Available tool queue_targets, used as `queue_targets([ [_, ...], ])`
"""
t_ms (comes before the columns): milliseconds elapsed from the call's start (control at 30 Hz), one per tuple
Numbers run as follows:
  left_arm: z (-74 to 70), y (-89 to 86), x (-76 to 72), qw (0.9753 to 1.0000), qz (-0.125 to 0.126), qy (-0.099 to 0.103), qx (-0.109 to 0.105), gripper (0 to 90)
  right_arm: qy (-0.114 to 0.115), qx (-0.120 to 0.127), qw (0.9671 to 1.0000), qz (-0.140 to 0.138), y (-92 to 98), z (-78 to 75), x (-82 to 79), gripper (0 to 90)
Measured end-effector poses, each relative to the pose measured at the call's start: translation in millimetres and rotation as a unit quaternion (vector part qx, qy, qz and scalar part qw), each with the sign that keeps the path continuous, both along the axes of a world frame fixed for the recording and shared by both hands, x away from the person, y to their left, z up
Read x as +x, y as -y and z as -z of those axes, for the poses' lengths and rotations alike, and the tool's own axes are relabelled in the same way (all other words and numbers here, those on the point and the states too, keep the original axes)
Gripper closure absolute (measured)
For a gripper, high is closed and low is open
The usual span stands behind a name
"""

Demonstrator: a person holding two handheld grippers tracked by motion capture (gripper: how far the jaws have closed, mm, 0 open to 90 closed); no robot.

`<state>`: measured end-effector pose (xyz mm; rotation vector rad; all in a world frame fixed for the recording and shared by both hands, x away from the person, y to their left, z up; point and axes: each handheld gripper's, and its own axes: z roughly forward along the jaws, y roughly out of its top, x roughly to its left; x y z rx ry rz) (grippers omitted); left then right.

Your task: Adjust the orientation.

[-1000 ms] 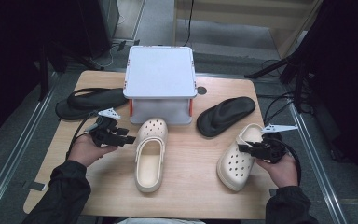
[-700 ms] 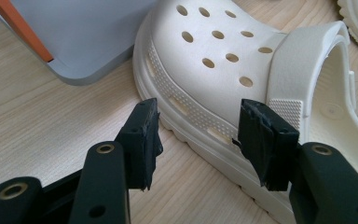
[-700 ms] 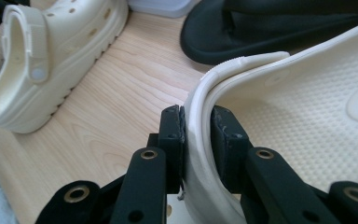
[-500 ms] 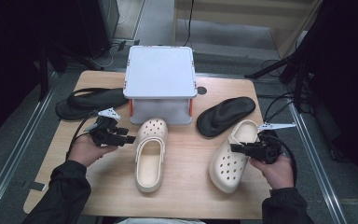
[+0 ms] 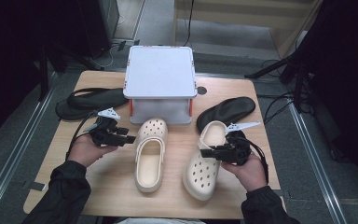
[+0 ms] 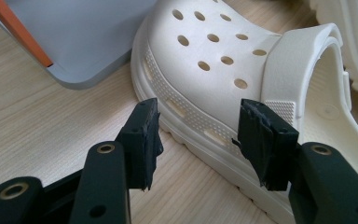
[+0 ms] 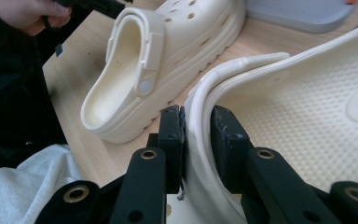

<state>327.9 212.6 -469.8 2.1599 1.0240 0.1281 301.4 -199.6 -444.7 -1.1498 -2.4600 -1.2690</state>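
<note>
- A wooden table (image 5: 121, 191) is seen from above, with dark floor around it and a grey lidded box (image 5: 160, 84) set at its far middle.
- At far left, a black sandal (image 5: 91, 100) is laid flat beside the box; its mate (image 5: 226, 111) is laid at the right, apparently kept out of the working area.
- The left gripper (image 5: 129, 138) is held just beside the left cream clog (image 5: 150, 154), jaws spread wide and empty, with the clog's side wall framed between them but not touched; a grasp is judged to be in preparation.
- The right cream clog (image 5: 208, 161) is tilted toe-towards-person, its heel rim pinched by the right gripper (image 5: 205, 152), jaws clamped on the wall, presumably so it can be turned to match its partner.
</note>
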Motion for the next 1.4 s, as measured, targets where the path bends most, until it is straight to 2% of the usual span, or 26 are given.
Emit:
queue_targets([
  [267,-2.8,-1.2,-6.3,1.0,-0.001,0.004,0.0,49.7,-0.008,-0.006,0.9994,-0.034,-22.8,7.7,0.2,76.1],
  [400,-5.8,0.4,-11.5,0.9999,-0.002,0.009,-0.007,49.5,-0.008,-0.012,0.9988,-0.048,-30.6,11.4,1.1,76.1],
  [567,-5.2,0.6,-15.0,1.0,0.001,0.009,0.0,49.3,-0.016,-0.018,0.9981,-0.057,-33.8,16.7,-0.5,75.9],
  [667,-4.8,-1.0,-15.4,0.9999,-0.001,0.01,-0.001,49.3,-0.013,-0.022,0.9988,-0.042,-25.1,17.4,-7.9,76.0],
  [733,-4.2,-2.7,-15.0,0.9999,-0.004,0.009,-0.003,49.4,-0.015,-0.028,0.9992,-0.023,-15.4,18.7,-9.7,75.9],
  [833,-4.3,-2.8,-15.2,0.9999,-0.004,0.01,-0.002,49.4,-0.022,-0.021,0.9995,0.009,-2.0,20.6,-12.0,76.0],
  [933,-4.8,-2.9,-15.4,0.9999,-0.005,0.012,-0.004,49.5,-0.027,-0.021,0.9983,0.047,8.2,20.2,-16.2,76.0],
  [1067,-3.6,-2.2,-14.2,1.0,-0.002,0.009,-0.002,49.5,-0.036,-0.007,0.9968,0.072,14.3,23.2,-17.6,75.9],
  [1167,-3.8,-2.2,-14.6,0.9999,-0.001,0.01,-0.001,49.5,-0.034,-0.009,0.9966,0.075,11.1,25.7,-17.1,75.5],
  [1233,-4.0,-2.8,-14.9,0.9999,-0.001,0.012,-0.002,49.5,-0.04,-0.003,0.9961,0.079,9.6,27.2,-16.4,74.8],
  [1400,-3.2,-3.6,-14.1,0.9999,-0.004,0.01,-0.003,49.5,-0.011,-0.017,0.9978,0.063,8.7,27.5,-18.7,63.9],
])
